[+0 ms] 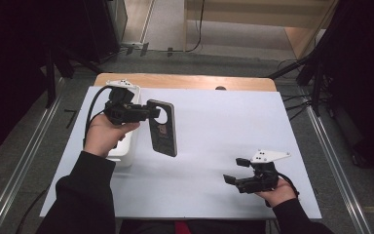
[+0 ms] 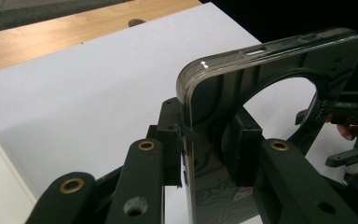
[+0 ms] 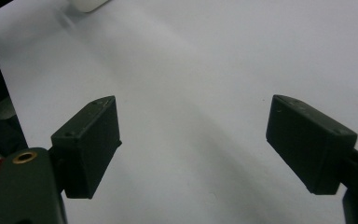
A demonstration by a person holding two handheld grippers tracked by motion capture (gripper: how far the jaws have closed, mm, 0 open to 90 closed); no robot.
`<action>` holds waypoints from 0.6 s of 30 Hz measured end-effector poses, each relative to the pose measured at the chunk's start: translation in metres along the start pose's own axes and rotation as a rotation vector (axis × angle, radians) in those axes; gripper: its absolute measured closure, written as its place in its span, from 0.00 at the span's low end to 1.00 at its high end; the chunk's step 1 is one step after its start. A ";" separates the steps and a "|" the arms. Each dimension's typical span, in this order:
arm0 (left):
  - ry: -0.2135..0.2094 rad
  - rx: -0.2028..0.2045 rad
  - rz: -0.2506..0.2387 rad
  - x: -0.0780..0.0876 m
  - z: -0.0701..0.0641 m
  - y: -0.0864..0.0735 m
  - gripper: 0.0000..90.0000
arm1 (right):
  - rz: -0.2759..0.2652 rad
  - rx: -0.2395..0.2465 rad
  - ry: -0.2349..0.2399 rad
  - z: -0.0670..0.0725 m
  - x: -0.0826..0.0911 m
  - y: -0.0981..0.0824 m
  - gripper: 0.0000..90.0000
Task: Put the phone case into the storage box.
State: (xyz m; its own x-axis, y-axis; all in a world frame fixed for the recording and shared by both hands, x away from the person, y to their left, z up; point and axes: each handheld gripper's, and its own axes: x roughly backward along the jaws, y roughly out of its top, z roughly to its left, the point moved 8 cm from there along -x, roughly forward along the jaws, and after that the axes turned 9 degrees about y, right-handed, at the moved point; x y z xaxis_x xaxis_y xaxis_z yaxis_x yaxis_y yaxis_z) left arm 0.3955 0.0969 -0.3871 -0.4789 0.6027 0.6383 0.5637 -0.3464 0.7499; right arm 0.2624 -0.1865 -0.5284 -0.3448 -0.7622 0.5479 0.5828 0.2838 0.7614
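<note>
On the white counter, a white box is standing at the left. The left gripper is pinching a dark phone case in the air, just beside the box. The right gripper is resting with fingers spread. The case may be slipping, because the fingers are holding only its upper end.

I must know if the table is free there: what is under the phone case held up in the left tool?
Under the dark phone case, only the white table cover and the case's shadow can be seen. The spot directly behind the case is hidden.
</note>
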 end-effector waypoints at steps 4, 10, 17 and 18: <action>0.004 0.002 -0.004 0.002 0.004 0.001 0.78 | -0.003 0.000 0.000 0.000 0.000 0.000 0.18; 0.020 0.012 -0.012 0.007 0.011 0.003 0.78 | 0.001 -0.001 0.000 0.000 0.000 0.000 0.18; 0.037 0.028 -0.026 0.012 0.021 0.004 0.78 | -0.001 -0.004 -0.007 0.000 0.000 0.000 0.18; 0.037 0.032 -0.026 0.013 0.022 0.004 0.78 | -0.001 -0.003 -0.008 -0.001 0.000 0.000 0.18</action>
State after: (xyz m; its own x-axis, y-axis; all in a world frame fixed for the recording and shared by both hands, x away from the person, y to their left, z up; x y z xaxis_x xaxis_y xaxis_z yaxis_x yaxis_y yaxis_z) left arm 0.4063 0.1187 -0.3799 -0.5179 0.5840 0.6251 0.5716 -0.3074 0.7608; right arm 0.2625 -0.1873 -0.5285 -0.3512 -0.7580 0.5496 0.5846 0.2810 0.7611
